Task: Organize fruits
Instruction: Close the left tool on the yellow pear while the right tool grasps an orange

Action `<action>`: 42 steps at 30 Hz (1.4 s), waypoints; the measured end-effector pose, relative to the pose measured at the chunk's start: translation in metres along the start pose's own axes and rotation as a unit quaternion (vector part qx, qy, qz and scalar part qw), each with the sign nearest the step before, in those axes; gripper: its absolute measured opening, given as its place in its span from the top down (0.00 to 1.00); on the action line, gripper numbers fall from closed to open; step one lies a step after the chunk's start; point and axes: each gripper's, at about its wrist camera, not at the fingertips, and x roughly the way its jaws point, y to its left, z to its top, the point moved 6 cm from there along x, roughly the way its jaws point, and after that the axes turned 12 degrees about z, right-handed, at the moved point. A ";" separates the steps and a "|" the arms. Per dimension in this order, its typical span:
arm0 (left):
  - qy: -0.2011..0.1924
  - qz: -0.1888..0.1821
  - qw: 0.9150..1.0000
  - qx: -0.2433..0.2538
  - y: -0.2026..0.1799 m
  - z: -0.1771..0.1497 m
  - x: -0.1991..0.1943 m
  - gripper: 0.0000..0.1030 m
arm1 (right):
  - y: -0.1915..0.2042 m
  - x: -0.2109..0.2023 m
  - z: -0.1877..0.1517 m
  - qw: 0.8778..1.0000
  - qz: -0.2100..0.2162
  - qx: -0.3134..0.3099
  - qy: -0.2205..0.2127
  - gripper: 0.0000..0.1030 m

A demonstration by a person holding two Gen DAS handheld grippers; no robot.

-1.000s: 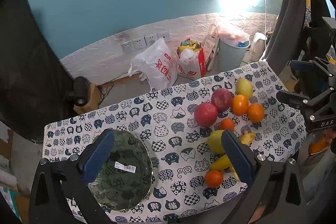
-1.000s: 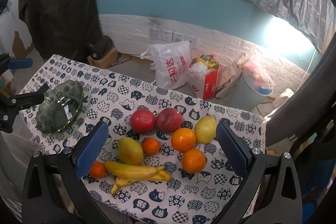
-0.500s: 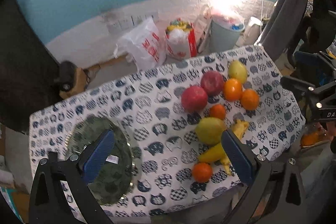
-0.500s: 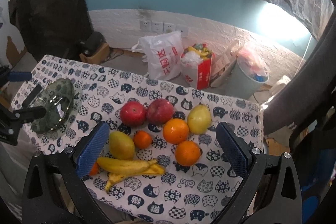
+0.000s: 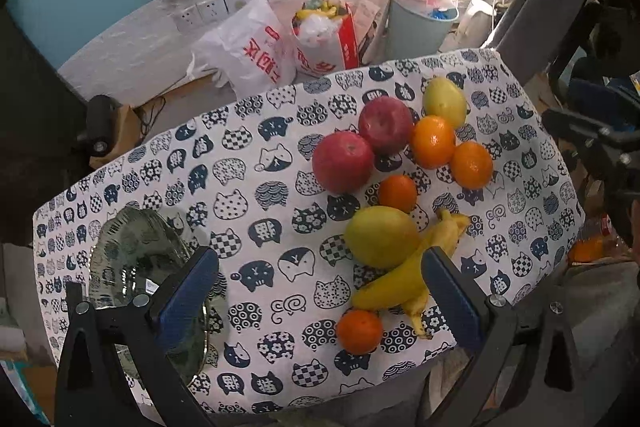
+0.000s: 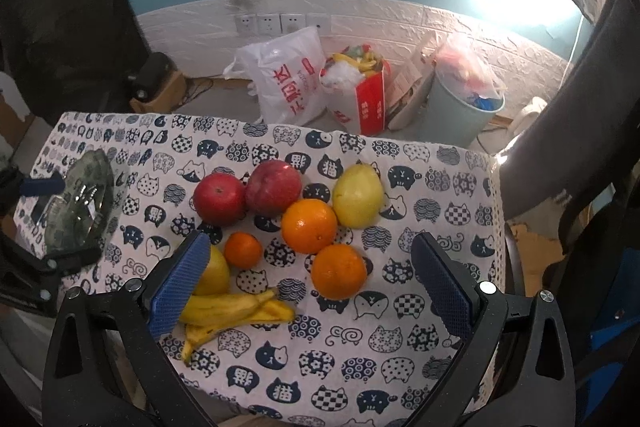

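Observation:
Fruit lies grouped on a cat-print tablecloth (image 6: 400, 347): two red apples (image 6: 219, 199), two large oranges (image 6: 309, 225), small tangerines (image 6: 243, 250), two yellow-green pears (image 6: 357, 195) and bananas (image 6: 236, 309). A green glass plate (image 5: 136, 267) sits at the table's left end, also in the right wrist view (image 6: 80, 203). My left gripper (image 5: 320, 299) is open and empty, above the near edge between plate and fruit. My right gripper (image 6: 312, 287) is open and empty, above the oranges.
Behind the table stand a white plastic bag (image 6: 286, 79), a red-and-white box of rubbish (image 6: 360, 91) and a grey bin (image 6: 464, 111) against a white brick wall. A grey cloth (image 6: 568, 147) hangs at the table's right end.
Both grippers have moved closer to the table. The left view has shifted right, from the plate toward the fruit. Both grippers stay open and empty.

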 end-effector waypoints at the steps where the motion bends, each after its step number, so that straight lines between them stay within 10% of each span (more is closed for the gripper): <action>1: 0.005 -0.004 1.000 0.002 -0.003 0.000 0.003 0.01 | -0.001 -0.001 0.000 1.000 0.002 0.002 -0.002 0.03; 42: 0.171 -0.084 0.982 -0.008 -0.088 -0.001 0.161 0.02 | -0.071 0.129 -0.057 0.983 -0.008 0.051 0.174 0.07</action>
